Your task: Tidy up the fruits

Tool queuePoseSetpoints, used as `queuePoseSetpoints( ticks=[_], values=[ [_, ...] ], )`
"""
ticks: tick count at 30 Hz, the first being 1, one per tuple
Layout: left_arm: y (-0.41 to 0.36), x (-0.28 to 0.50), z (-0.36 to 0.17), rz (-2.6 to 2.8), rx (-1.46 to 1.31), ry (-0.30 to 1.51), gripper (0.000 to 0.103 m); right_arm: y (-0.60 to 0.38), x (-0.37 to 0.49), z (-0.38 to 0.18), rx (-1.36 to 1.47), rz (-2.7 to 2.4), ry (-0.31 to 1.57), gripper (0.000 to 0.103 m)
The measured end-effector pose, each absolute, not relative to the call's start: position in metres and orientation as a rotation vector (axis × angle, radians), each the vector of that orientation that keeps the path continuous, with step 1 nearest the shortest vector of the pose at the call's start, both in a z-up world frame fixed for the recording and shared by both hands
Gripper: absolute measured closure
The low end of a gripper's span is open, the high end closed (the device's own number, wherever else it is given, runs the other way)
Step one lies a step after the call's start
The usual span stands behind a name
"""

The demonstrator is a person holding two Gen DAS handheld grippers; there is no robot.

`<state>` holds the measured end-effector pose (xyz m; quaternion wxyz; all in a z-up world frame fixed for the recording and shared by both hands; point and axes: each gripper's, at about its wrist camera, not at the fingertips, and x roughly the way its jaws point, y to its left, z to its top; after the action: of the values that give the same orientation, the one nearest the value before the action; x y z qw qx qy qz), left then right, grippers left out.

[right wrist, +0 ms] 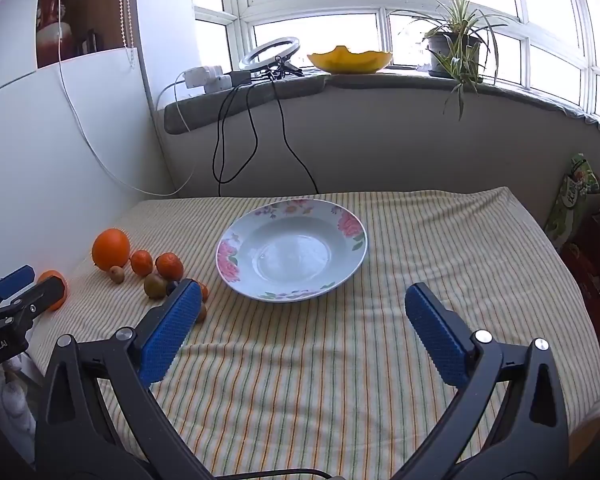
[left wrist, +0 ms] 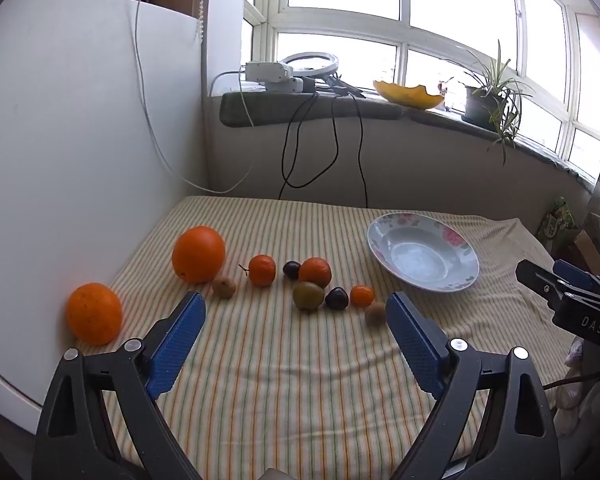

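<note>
Several fruits lie on the striped cloth left of a floral plate [left wrist: 460, 276]: two big oranges [left wrist: 198, 254] [left wrist: 94, 313], small tangerines [left wrist: 262, 270], a greenish fruit [left wrist: 308, 295], dark plums [left wrist: 336, 298] and small brown fruits [left wrist: 224, 287]. The plate is empty [right wrist: 236, 264]. My left gripper [left wrist: 296, 312] is open and empty, hovering just in front of the fruit row. My right gripper [right wrist: 304, 300] is open and empty, hovering in front of the plate. The fruits show at the left of the right wrist view [right wrist: 111, 249].
A white board [left wrist: 80, 140] walls the table's left side. Behind the table is a low wall with hanging cables [left wrist: 324, 152], and a sill with a ring light, a yellow bowl [right wrist: 350, 60] and a potted plant [right wrist: 456, 48]. Bags and boxes [right wrist: 576, 204] stand right of the table.
</note>
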<state>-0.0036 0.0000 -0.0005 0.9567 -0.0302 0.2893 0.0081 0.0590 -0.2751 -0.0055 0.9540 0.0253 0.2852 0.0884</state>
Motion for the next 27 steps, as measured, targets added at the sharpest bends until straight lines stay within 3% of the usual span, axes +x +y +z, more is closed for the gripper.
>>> queuePoseSetpoints(
  ticks=[27],
  values=[
    [0.0012,-0.0009,0.0008,0.002,-0.063,0.584,0.011,-0.2703,0.0567,-0.004,0.047,0.199,0.585,0.0]
  ],
)
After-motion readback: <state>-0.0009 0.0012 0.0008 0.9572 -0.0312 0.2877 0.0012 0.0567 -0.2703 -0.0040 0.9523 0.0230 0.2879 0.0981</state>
